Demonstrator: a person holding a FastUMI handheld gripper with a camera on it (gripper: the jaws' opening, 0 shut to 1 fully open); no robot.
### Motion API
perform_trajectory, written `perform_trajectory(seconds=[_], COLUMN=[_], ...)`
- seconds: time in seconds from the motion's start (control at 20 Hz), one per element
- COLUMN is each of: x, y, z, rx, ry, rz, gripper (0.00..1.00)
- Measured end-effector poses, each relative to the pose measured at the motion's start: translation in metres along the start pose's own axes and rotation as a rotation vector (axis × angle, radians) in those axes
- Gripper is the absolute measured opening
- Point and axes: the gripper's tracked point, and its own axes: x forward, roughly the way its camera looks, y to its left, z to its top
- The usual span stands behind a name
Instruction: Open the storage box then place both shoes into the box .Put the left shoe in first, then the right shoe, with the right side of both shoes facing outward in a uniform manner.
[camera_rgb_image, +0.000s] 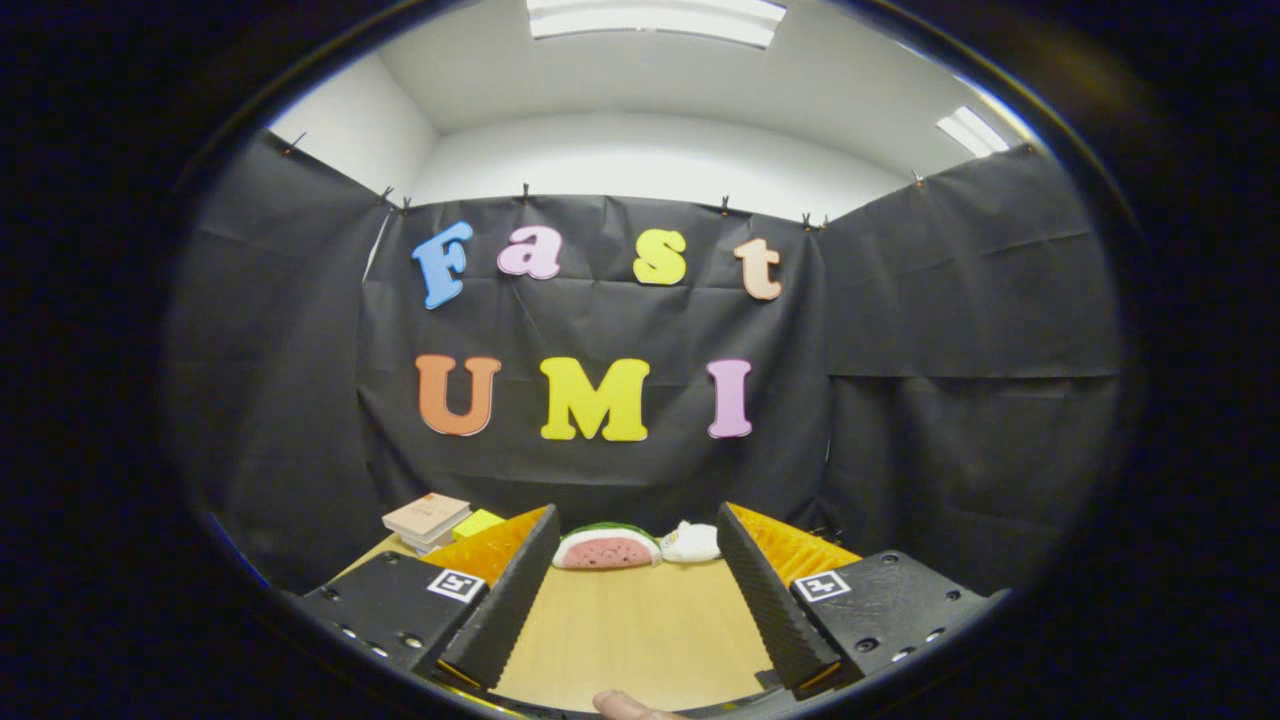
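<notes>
Books (427, 518) sit stacked at the far left of the worktop (630, 630), with a small yellow-green block (479, 521) just beside them; steer clear of both as you swing the tool (633, 600) round. Your tool is spread wide with nothing between its fingers, only bare wood. Beyond the fingers lie a watermelon-slice toy (606, 548) and, touching it on its right, a small white soft toy (692, 541); neither belongs to this job. From this raised, level aim I cannot tell where the storage box and the two shoes are, nor whether the box is open or already filled. So tip the tool down and pan slowly until the box is squarely ahead, keeping the fingers spread. A fingertip (622, 703) shows at the near end, below the fingers; keep it back from them.
</notes>
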Motion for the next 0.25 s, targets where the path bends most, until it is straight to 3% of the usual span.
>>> perform_trajectory(seconds=[0.25], x=[-0.006], y=[-0.018], z=[0.005], rx=[0.019], ry=[-0.005], rz=[0.004], gripper=[0.96])
